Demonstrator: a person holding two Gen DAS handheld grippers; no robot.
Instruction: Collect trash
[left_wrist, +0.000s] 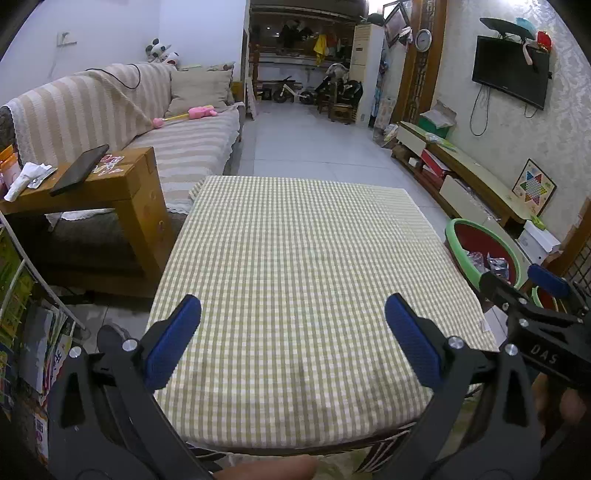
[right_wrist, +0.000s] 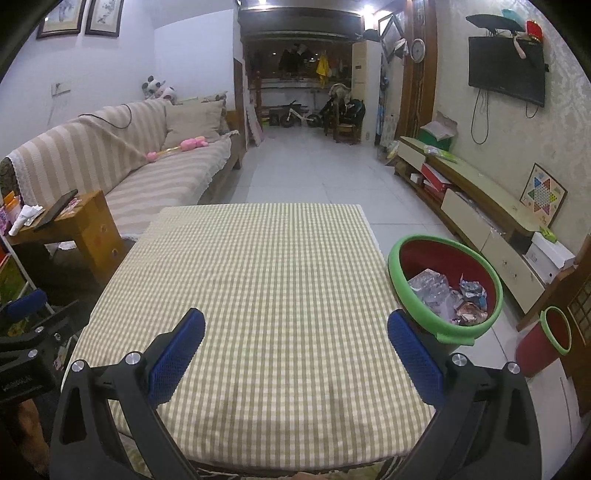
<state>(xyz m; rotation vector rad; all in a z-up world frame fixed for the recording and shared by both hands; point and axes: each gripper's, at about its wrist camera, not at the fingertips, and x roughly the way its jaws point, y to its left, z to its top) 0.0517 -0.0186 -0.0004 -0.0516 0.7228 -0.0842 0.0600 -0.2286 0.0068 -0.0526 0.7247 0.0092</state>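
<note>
Item: our left tongs (left_wrist: 291, 328) and right tongs (right_wrist: 295, 341), both spread wide with nothing between the blue pads, held above the near edge of the counter (right_wrist: 258, 280). Counter: covered in green-checked cloth, its top bare out to all four edges. Right edge: a red bin with a green rim (right_wrist: 406, 295), tilted toward us just beside the counter, holding the trash (right_wrist: 447, 297), crumpled clear plastic and foil wrappers. A smaller red bin (right_wrist: 543, 341) sits on the floor further right. Left edge: a striped sofa (right_wrist: 122, 166) and a wooden side stand (right_wrist: 92, 225) close by. Beyond the far edge, open tiled floor (right_wrist: 314, 181).
</note>
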